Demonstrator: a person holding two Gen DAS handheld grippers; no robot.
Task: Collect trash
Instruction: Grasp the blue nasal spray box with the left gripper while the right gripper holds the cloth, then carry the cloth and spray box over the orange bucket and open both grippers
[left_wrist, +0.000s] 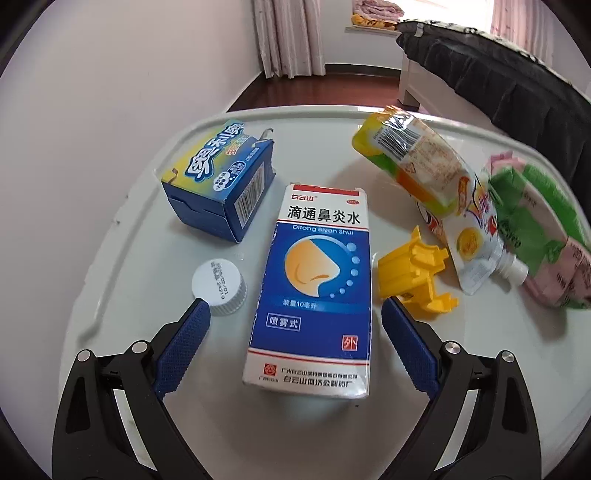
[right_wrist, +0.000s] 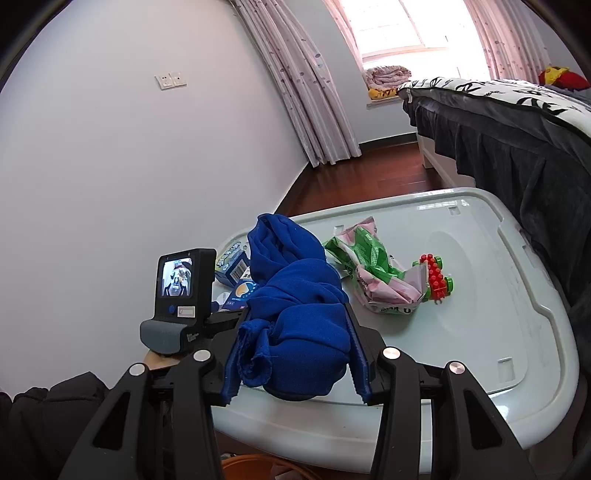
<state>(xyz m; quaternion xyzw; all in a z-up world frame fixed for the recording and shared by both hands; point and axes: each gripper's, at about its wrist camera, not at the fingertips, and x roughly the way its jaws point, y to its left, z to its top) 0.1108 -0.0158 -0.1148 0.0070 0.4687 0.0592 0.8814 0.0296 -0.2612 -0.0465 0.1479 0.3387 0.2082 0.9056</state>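
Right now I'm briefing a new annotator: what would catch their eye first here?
Probably the bunched blue cloth clamped in the right tongs, filling the right wrist view. Next, the blue-and-white nasal spray box lying flat on the pale table between the open left tongs, with a yellow plastic piece to its right.

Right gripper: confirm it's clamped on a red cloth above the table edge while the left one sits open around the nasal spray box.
Wrong colour. In the right wrist view the right gripper is shut on a blue cloth, not red. The left gripper is indeed open around the nasal spray box.
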